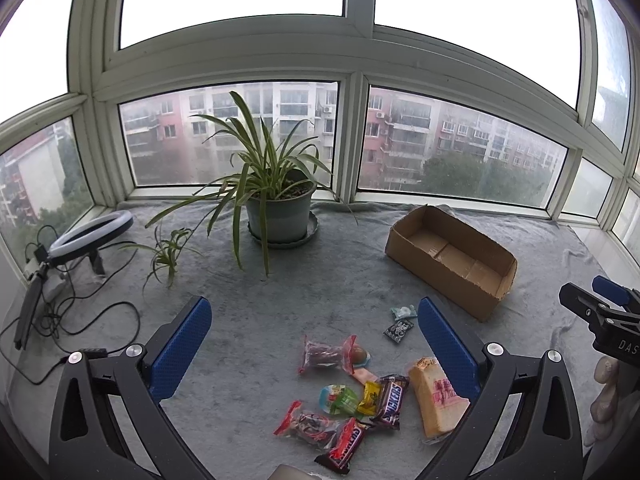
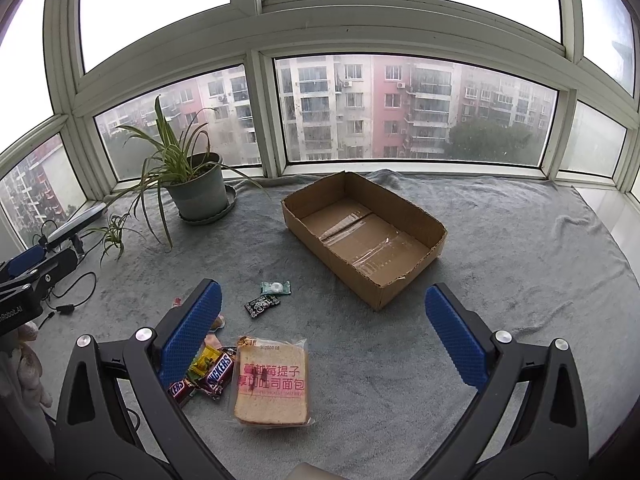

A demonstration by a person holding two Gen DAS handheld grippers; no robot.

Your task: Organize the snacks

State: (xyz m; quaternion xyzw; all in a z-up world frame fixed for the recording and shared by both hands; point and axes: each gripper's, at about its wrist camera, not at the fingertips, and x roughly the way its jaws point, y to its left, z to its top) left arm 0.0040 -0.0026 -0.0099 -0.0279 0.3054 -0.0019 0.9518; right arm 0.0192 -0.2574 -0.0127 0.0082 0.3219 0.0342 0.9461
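Several wrapped snacks lie in a loose heap on the grey cloth: a bagged bread slice (image 1: 437,398) (image 2: 273,383), Snickers bars (image 1: 390,400) (image 2: 216,373), a red sausage pack (image 1: 325,354), a green candy (image 1: 340,399), plus two small sweets (image 1: 402,322) (image 2: 269,295) farther back. An open cardboard box (image 1: 450,258) (image 2: 362,232) stands empty beyond them. My left gripper (image 1: 314,346) hovers open above the heap. My right gripper (image 2: 322,330) is open too, above the bread and near the box's front corner. Neither holds anything.
A potted spider plant (image 1: 278,208) (image 2: 196,188) stands at the back left by the windows. A ring light (image 1: 90,236) with trailing cables sits at far left. The grey cloth (image 2: 520,264) stretches to the right of the box. A hand (image 1: 604,396) holds the right tool.
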